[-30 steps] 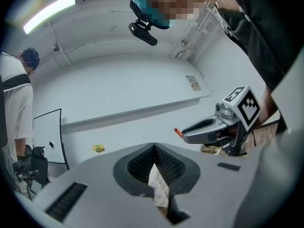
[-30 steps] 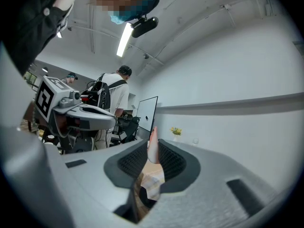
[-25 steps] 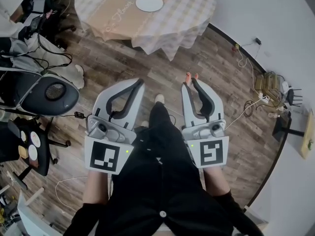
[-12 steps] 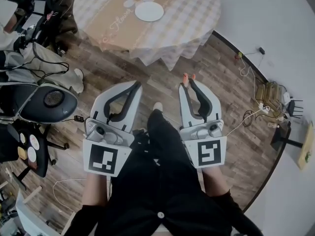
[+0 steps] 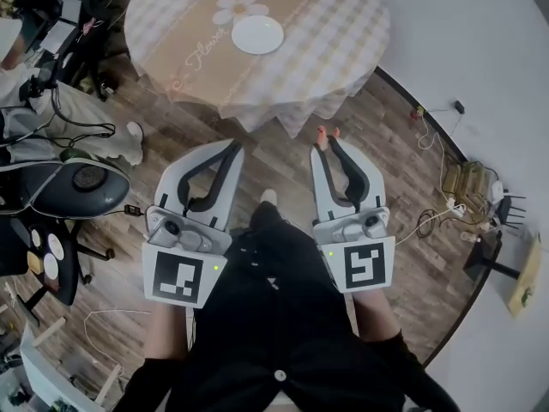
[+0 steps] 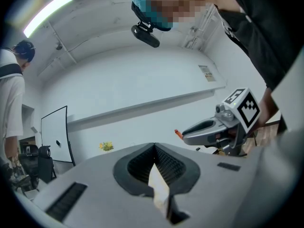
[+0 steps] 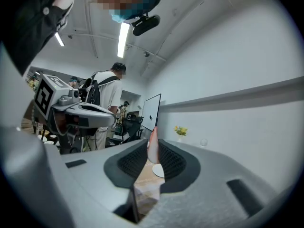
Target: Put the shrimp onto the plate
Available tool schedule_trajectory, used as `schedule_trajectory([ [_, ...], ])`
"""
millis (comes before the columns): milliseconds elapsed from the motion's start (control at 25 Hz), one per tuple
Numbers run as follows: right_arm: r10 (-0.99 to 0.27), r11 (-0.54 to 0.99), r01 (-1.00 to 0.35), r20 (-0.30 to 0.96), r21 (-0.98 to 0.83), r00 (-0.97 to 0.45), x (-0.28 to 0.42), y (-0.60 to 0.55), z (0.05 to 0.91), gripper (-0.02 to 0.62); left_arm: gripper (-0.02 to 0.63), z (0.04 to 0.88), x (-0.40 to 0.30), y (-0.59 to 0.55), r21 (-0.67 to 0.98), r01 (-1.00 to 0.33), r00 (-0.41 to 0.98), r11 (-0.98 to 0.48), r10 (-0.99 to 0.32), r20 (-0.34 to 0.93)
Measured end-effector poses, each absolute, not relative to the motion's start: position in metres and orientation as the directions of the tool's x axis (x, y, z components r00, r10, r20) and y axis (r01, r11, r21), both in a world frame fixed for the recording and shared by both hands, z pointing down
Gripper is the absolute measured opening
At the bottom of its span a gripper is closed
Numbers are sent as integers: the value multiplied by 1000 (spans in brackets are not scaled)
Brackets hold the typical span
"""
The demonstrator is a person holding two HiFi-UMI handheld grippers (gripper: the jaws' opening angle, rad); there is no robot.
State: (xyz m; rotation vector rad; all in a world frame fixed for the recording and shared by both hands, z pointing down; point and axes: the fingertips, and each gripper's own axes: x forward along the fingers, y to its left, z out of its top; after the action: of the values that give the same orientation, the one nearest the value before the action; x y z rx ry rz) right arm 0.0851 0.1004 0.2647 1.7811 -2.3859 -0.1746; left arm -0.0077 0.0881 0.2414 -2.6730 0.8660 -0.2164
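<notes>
Head view: I'm mid-carry, my right gripper [image 5: 325,141] pinching the shrimp [image 5: 326,131] at its tips, my left gripper [image 5: 238,145] pressed together and seemingly empty; next I must reach over the table [image 5: 343,24] and lower it onto the plate [image 5: 257,34].

A round counter [image 5: 343,24] is draped with a checked cloth [image 5: 300,93] crossed by a tan band. One white plate [image 5: 257,34] is set on that band, just beside a printed daisy. Cables [image 5: 433,114] are strewn over the wood-plank floor [image 5: 386,144]
</notes>
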Motion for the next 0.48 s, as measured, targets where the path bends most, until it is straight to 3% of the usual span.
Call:
schedule_trajectory([
  [480,-939,344,-920,41,188,-343,115,52,262,60,2,238,19,47,-355,-597,759,-720,-650,42],
])
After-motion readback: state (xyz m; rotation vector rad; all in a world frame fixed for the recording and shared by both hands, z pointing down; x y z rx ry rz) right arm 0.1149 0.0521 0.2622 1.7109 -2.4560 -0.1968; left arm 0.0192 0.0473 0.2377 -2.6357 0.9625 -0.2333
